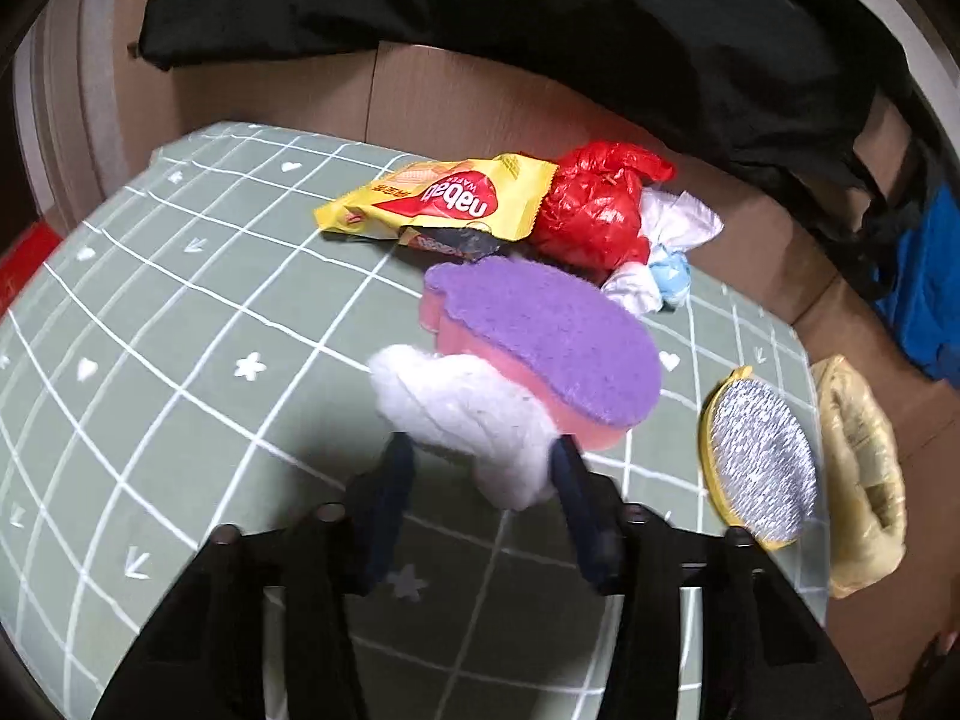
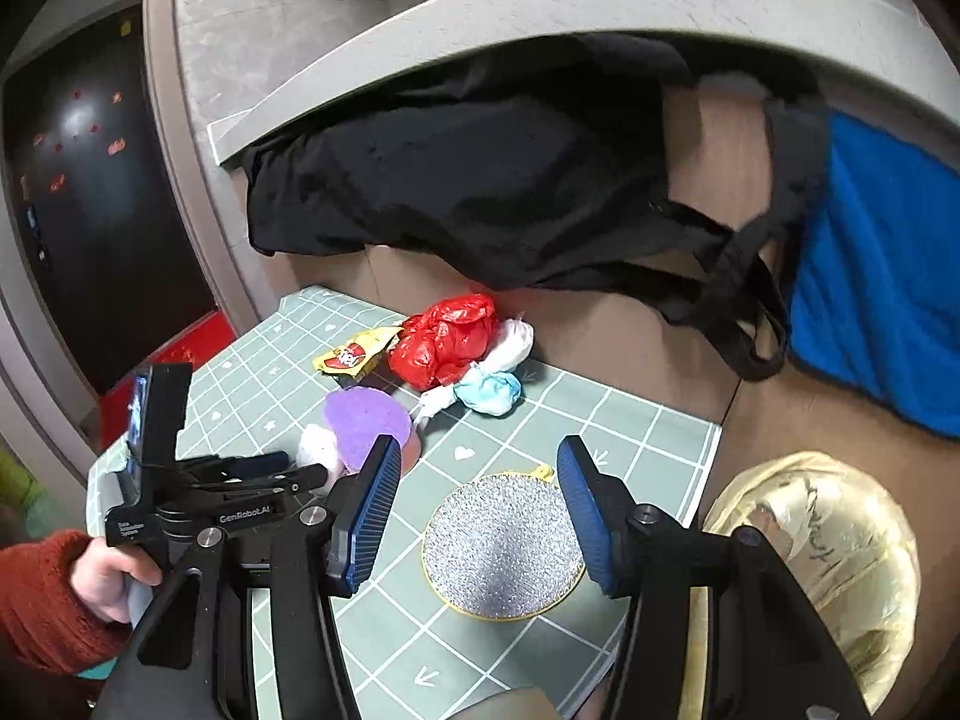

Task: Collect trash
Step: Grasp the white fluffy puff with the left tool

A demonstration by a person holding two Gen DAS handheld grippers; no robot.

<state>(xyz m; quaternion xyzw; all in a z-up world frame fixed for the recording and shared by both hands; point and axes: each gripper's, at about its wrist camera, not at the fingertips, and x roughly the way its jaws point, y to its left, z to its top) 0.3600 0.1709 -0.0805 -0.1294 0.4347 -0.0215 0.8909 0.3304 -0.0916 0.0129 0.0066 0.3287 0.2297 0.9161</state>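
Note:
My left gripper (image 1: 480,456) is shut on a crumpled white wad (image 1: 468,414), held just above the green checked mat (image 1: 180,324); the wad also shows in the right wrist view (image 2: 315,450). Behind it lies a purple-and-pink sponge (image 1: 552,342). Farther back are a yellow wafer wrapper (image 1: 438,204), a red plastic bag (image 1: 594,210) and white-and-blue knotted bags (image 1: 666,258). My right gripper (image 2: 480,486) is open and empty, above a round silver scrubber (image 2: 501,546) with a yellow rim.
A gold foil bag (image 2: 828,564) sits off the mat's right edge. A black cloth bag (image 2: 492,180) and blue fabric (image 2: 888,294) lie on cardboard behind. The left hand-held gripper (image 2: 198,492) is at the mat's left.

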